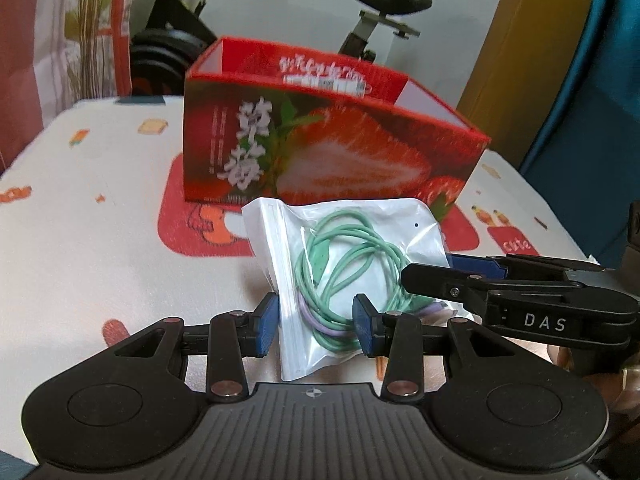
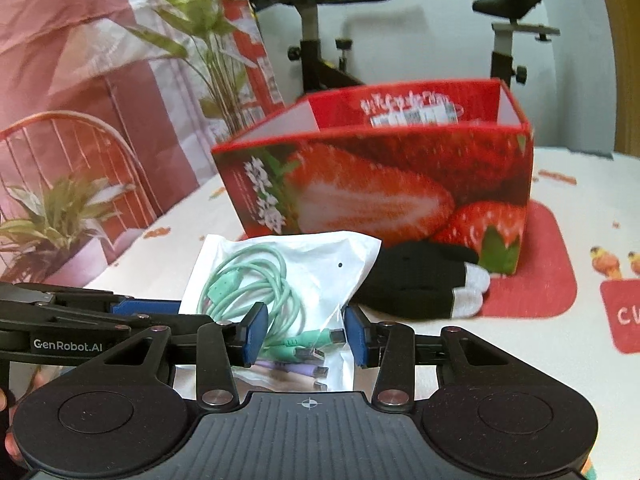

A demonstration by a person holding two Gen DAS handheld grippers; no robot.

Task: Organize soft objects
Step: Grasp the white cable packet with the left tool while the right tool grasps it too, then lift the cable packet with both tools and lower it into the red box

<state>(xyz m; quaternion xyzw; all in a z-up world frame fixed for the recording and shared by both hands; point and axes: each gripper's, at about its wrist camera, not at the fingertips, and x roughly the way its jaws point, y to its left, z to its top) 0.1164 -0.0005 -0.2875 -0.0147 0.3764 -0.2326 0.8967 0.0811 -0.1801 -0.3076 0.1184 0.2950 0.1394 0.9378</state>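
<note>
Both hand-held grippers pinch the bag [image 1: 320, 280] of cables off the bench [image 1: 100, 240]: left [image 1: 316, 320] low on one edge, right [image 2: 306, 332] at the plug end. The slick plastic may slip or sag while lifted over the box [image 1: 320, 140]. A glove [image 2: 420, 280] lies by the box.

One clear zip bag [image 1: 344, 240] was in view, with one coil of mint-green cable [image 2: 256, 284] inside it and a few purple and green plug ends beside the coil, too jumbled to count surely. There was one red strawberry-printed box [image 1: 320, 148], open at the top, and one black glove [image 2: 420, 280] with two white fingertips showing. Two grippers appeared, the left gripper [image 1: 316, 320] and the right gripper [image 2: 306, 334], along with one exercise bike [image 2: 320, 60] and two potted plants.
</note>
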